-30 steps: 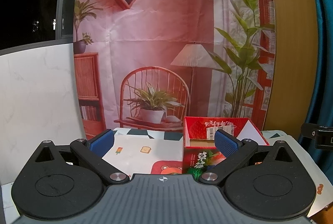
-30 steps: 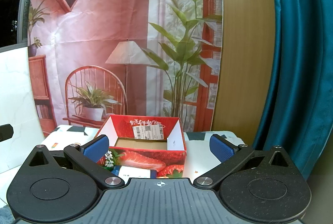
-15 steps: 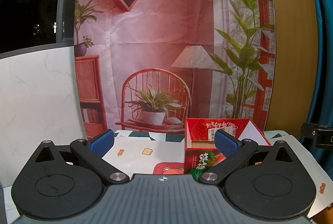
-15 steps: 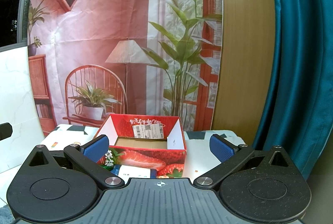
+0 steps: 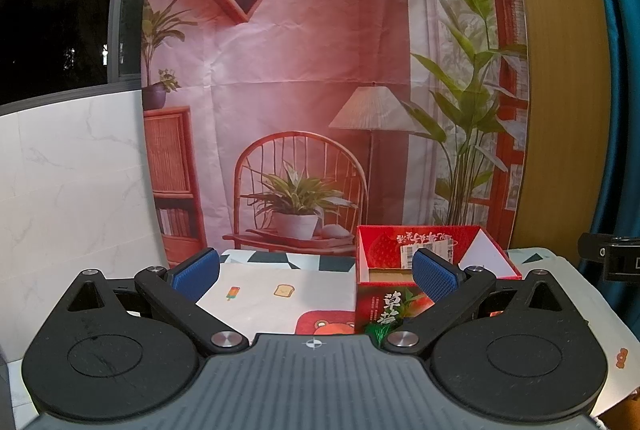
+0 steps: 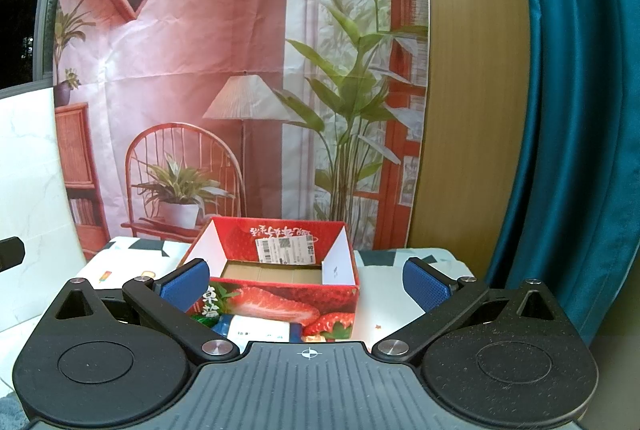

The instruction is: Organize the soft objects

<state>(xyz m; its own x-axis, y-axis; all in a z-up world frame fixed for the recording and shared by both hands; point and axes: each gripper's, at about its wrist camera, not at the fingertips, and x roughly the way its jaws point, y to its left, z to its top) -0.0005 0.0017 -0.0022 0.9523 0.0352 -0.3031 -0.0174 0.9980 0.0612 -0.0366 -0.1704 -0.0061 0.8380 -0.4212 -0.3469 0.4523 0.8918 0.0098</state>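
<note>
Right wrist view: the right gripper [image 6: 306, 280] gapes wide and empty before the strawberry box [image 6: 276, 270]. The left gripper [image 5: 316, 272] is likewise spread wide, holding nothing.

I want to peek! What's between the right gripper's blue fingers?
In the right wrist view, the open strawberry box shows between the right gripper fingers; nothing is held.

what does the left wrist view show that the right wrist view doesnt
Only the left wrist view: the bear print and toast print on the table mat, and dark night windows.

Only the right wrist view: the strawberry box's front picture, its cardboard floor, and the broad teal curtain.

Both: the open strawberry box, the printed room backdrop, and an open, empty hand-held gripper, left and right.
</note>
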